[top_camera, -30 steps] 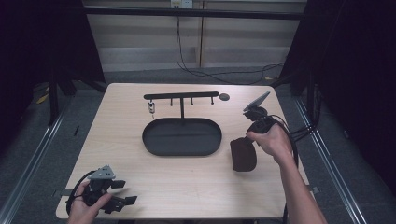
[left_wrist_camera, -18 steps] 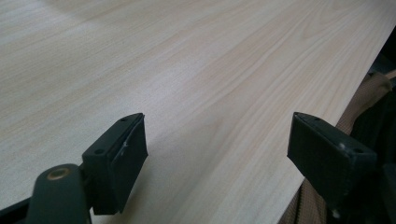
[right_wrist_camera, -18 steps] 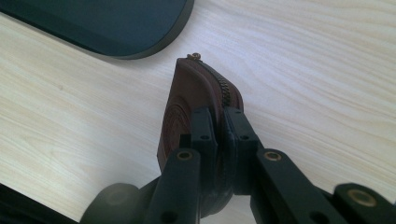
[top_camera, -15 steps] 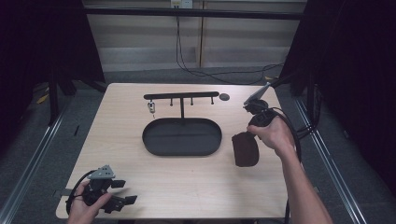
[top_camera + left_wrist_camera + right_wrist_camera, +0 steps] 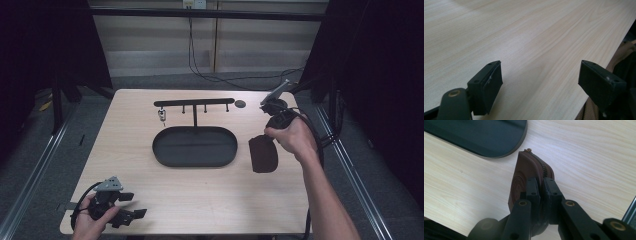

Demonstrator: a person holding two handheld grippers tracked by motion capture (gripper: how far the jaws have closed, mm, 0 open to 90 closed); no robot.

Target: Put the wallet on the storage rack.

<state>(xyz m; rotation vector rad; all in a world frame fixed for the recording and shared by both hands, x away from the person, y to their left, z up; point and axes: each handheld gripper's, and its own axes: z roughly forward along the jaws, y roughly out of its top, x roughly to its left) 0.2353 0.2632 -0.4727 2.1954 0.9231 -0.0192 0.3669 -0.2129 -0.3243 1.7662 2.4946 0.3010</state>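
Note:
A dark brown zippered pouch (image 5: 263,154) hangs edge-up just right of the black oval tray (image 5: 165,150). My right gripper (image 5: 270,131) is shut on the pouch's upper edge. In the right gripper view the pouch (image 5: 524,175) is pinched along its zipper by my right gripper (image 5: 541,185). My left gripper (image 5: 131,205) rests open at the table's front left corner. In the left gripper view its jaws stand wide apart over bare wood, my left gripper (image 5: 540,80) holding nothing.
A black rack with a crossbar of hooks (image 5: 194,103) rises from the tray's back; a small key-like item (image 5: 161,116) hangs at its left end. A small dark disc (image 5: 240,104) lies behind the rack. Cables trail off the table's right side.
My right gripper has carried the pouch a little farther from the person and lifted it, so it hangs higher beside the tray. The left gripper has stayed put.

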